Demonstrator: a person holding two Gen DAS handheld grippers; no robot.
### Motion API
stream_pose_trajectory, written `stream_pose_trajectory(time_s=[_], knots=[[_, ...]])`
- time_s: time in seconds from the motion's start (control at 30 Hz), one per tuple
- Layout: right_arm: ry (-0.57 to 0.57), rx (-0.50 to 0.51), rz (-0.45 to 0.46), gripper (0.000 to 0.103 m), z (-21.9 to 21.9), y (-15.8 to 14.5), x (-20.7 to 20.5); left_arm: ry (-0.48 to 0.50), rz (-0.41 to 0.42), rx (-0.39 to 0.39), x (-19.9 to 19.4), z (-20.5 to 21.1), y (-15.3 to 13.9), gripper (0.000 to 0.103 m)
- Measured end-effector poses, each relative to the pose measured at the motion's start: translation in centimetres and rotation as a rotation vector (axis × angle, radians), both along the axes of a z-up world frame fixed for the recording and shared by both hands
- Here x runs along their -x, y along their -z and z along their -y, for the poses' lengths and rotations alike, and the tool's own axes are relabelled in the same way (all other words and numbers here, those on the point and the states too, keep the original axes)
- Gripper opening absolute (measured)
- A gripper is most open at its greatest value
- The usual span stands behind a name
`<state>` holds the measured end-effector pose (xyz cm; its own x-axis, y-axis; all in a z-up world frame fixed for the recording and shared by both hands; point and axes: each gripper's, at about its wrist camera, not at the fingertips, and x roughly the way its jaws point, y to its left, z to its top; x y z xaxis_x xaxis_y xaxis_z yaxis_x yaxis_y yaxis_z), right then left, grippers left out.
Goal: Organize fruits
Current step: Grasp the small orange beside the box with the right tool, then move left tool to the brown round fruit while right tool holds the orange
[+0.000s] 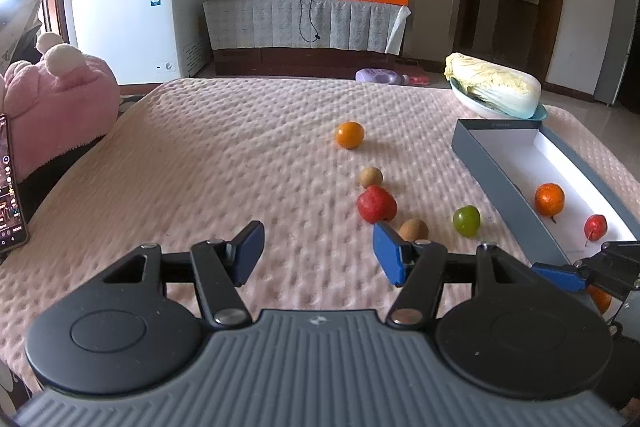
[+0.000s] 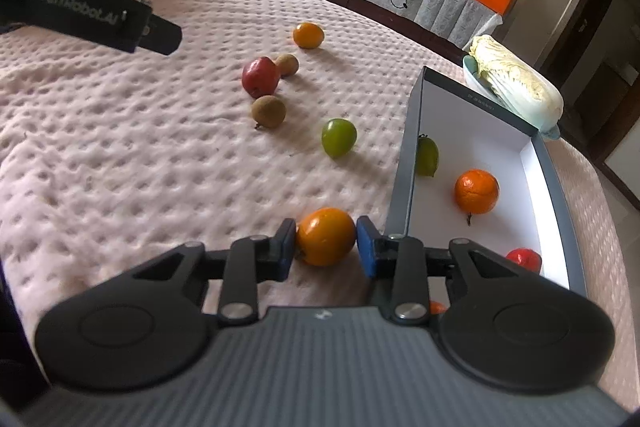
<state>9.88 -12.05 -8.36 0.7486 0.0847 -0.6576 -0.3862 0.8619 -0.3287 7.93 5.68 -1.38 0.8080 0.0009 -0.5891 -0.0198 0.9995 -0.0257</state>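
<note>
My right gripper (image 2: 326,247) is shut on an orange fruit (image 2: 325,242) low over the pink blanket, just left of the grey box (image 2: 404,163). The box holds a tangerine (image 2: 476,191), a green fruit (image 2: 427,157) and a small red fruit (image 2: 524,259). On the blanket lie a green grape (image 2: 339,137), a red fruit (image 2: 260,77), two brown longans (image 2: 269,111) (image 2: 287,65) and another orange (image 2: 308,35). My left gripper (image 1: 318,253) is open and empty above the blanket, its right finger near a longan (image 1: 414,229) and the red fruit (image 1: 376,205).
A Chinese cabbage (image 1: 494,89) lies in a bowl beyond the box. A pink plush (image 1: 52,95) and a phone (image 1: 10,183) sit at the left edge. The left gripper body (image 2: 80,11) shows at upper left in the right wrist view.
</note>
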Motion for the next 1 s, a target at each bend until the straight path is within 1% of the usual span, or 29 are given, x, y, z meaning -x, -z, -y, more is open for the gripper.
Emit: stream_pose_trajectory(time_s=[0.13,0.23,0.33,0.4,0.8,1.0], knots=[[0.010,-0.075,-0.029,0.035,0.6,-0.4,-0.1,0.003,0.019,-0.008,0.2,0.1,-0.2,0.066],[0.016,-0.167,-0.047,0.036,1.4,-0.9,-0.2,0.013,0.024,-0.019,0.3,0.4,-0.2,0.066],[0.023,-0.234,-0.053,0.036,2.0,-1.4,-0.2,0.010,0.028,-0.038,0.2,0.8,-0.2,0.066],[0.033,-0.276,-0.062,0.036,2.5,-1.7,-0.3,0.009,0.021,-0.036,0.1,0.9,-0.1,0.066],[0.050,-0.365,-0.047,0.036,3.8,-2.7,-0.4,0.032,-0.004,-0.049,-0.5,1.5,0.6,0.066],[0.066,-0.399,-0.030,0.036,4.7,-3.3,-0.3,0.068,-0.016,-0.054,-0.9,1.8,1.1,0.066]])
